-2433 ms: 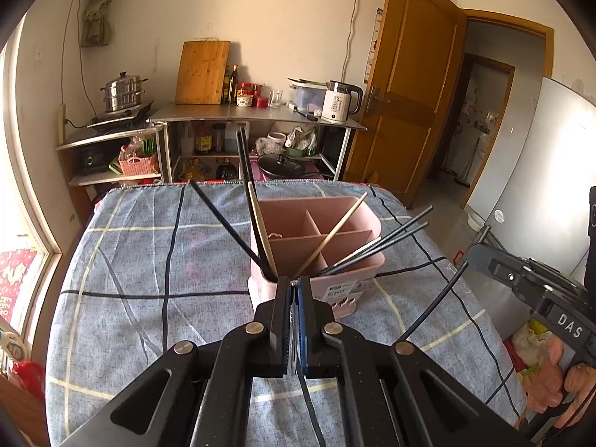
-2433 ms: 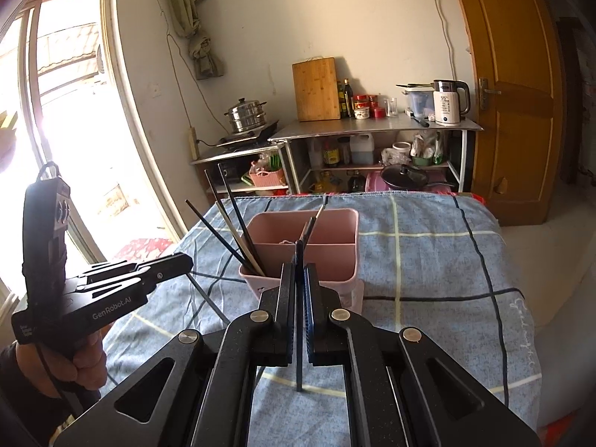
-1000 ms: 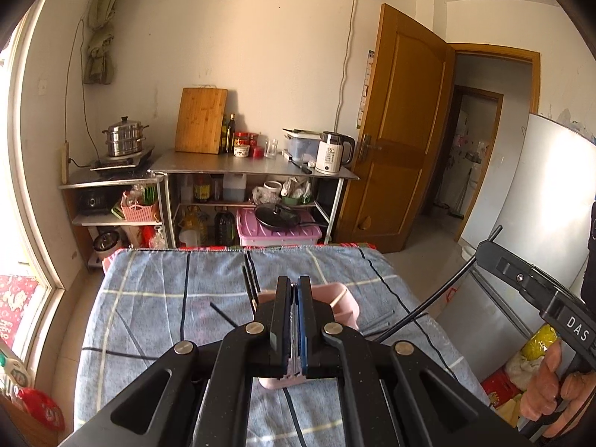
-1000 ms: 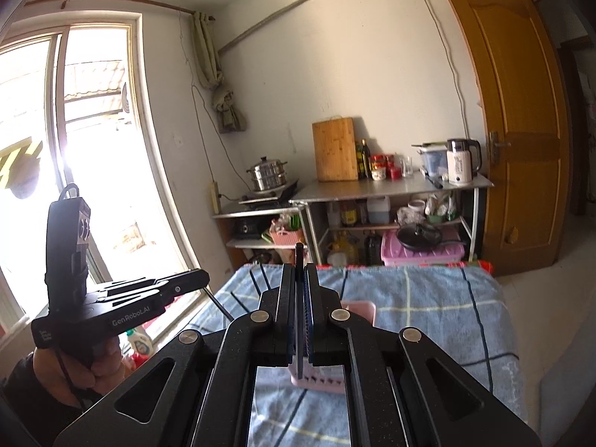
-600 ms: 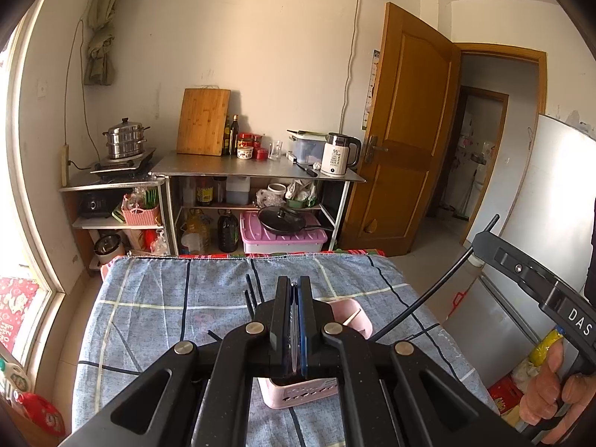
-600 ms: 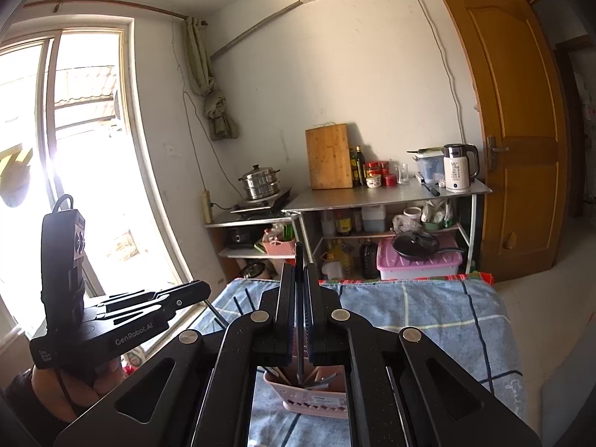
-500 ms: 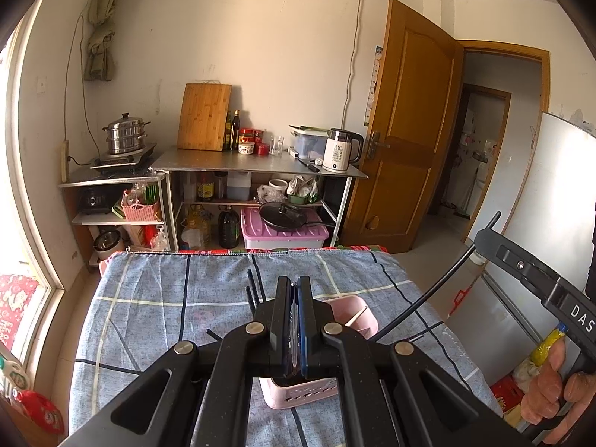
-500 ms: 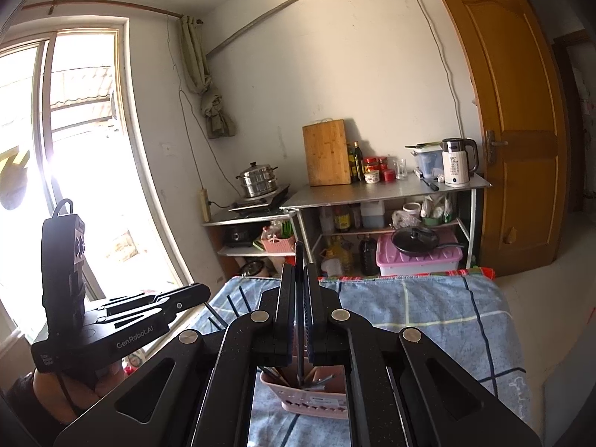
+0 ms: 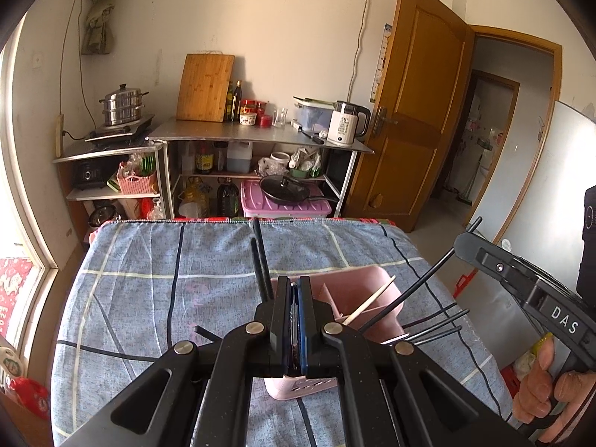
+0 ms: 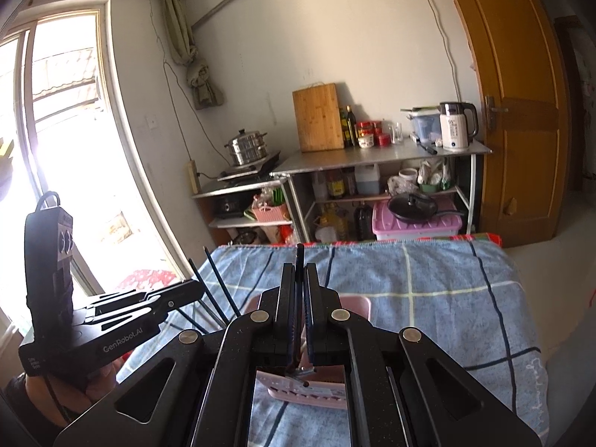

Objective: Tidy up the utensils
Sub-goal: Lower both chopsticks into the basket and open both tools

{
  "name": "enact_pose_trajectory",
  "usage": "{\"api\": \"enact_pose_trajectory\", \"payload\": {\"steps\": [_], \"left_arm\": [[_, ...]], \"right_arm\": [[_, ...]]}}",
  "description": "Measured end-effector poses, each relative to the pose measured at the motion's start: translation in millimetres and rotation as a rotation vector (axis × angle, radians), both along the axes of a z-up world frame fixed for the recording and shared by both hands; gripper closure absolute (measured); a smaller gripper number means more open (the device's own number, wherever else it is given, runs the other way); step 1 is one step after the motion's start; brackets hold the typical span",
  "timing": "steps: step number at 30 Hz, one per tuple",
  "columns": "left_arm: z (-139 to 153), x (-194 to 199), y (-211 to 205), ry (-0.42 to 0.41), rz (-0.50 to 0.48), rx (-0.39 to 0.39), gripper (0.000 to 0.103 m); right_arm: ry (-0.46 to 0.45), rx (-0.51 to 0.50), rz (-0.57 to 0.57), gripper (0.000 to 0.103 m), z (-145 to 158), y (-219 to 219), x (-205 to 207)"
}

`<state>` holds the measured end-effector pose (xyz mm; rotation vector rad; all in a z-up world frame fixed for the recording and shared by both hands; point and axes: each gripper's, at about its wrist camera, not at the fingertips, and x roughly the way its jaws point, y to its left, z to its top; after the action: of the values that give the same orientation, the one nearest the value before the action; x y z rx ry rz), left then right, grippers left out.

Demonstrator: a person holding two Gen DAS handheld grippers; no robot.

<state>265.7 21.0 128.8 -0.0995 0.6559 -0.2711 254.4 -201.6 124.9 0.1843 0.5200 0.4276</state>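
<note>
I see table (image 9: 123,298) under blue checked cloth (image 10: 428,298); pink utensil caddy (image 9: 365,290) standing on cloth, near table's front edge; shelving beyond.

Ahead of the gripper, a blue checked cloth (image 9: 149,260) covers the table. Beyond it, a steel shelf (image 9: 257,136) holds a wooden cutting board (image 9: 205,87) and white kettle (image 9: 346,123). Farther right stands a wooden door (image 9: 417,111).

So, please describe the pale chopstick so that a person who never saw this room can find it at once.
Find the table under the blue checked cloth; near its front stands a pink utensil holder. The pale chopstick leans in it, tip pointing up and right. It is the only light-coloured stick; every other one there is black.
</note>
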Motion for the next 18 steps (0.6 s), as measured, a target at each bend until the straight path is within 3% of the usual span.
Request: {"api": "enact_pose_trajectory", "payload": {"steps": [11, 18], "left_arm": [[-36, 11, -3, 0.076, -0.011, 0.02, 0.099], [-33, 6, -5, 0.061, -0.008, 0.042, 0.099]], "right_arm": [[0.104, -0.033, 0.04, 0.098, -30, 7, 13], [0.102, -0.046, 0.037, 0.097, -27, 4, 9]]}}
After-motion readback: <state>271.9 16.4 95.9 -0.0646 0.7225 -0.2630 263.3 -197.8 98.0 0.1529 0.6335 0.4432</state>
